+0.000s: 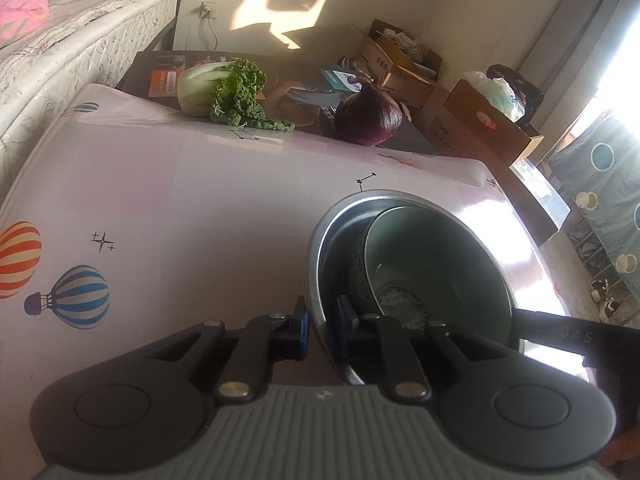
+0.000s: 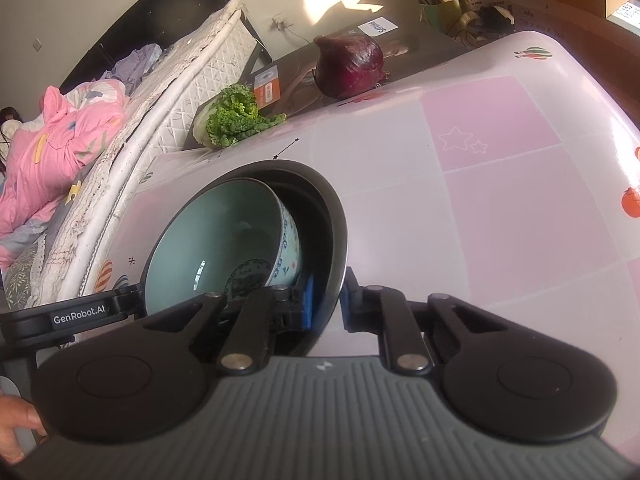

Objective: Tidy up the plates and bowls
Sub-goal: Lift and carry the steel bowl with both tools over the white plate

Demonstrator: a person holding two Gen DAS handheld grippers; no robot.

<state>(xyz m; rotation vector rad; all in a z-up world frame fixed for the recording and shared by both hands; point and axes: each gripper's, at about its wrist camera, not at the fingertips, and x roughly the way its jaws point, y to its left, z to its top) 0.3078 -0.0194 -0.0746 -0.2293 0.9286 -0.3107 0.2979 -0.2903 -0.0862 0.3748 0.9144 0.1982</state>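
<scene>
A steel bowl point(image 1: 320, 236) stands on the pink balloon-print table point(image 1: 160, 200), with a pale green ceramic bowl point(image 1: 432, 260) lying tilted inside it. My left gripper point(image 1: 323, 326) is shut on the steel bowl's near rim, one blue pad outside and one inside. In the right wrist view the same steel bowl point(image 2: 324, 208) holds the ceramic bowl point(image 2: 216, 240), whose outside bears a blue pattern. My right gripper point(image 2: 330, 300) is shut on the steel rim at the opposite side. Each view shows the other gripper's black body at its edge.
A leafy cabbage point(image 1: 224, 88) and a red onion point(image 1: 368, 114) lie at the table's far edge. A mattress point(image 1: 60, 52) with pink bedding runs along the left side. Cardboard boxes point(image 1: 480, 120) stand beyond the table. A person's fingers point(image 2: 16, 428) show at the lower left.
</scene>
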